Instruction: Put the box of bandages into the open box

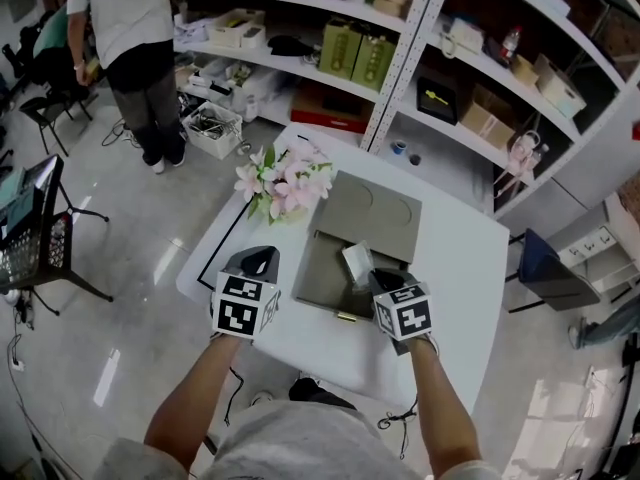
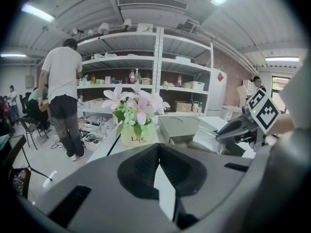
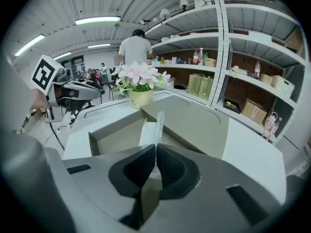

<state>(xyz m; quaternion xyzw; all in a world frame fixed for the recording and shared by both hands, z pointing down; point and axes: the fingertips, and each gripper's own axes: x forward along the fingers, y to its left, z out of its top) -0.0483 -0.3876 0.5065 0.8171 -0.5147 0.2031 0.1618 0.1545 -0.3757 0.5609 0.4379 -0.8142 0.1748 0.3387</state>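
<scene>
So the right gripper [image 1: 372,276] has its dark ribbed pads pinched together on a thin, clear, crinkly flap of film that sticks up from the box of bandages [image 1: 357,261]. That's a small white rectangular pack, and it hangs tilted just over the inside of the open box [image 1: 318,280]. The open box is a flat matte grey-green tray with low straight walls. Its lid [image 1: 372,211] is folded back flat behind it, with two round shapes pressed into the surface. I can't tell if the pack's bottom edge touches the tray floor. The left gripper [image 1: 262,260] sits off to the left over the smooth white table [image 1: 470,268], its jaws together with nothing in them. Beyond the tray there's a bunch of pink and white flowers [image 1: 285,180] in a cream pot [image 3: 140,98]. A person [image 1: 125,28] stands by the metal shelves [image 1: 470,63] at the back.
</scene>
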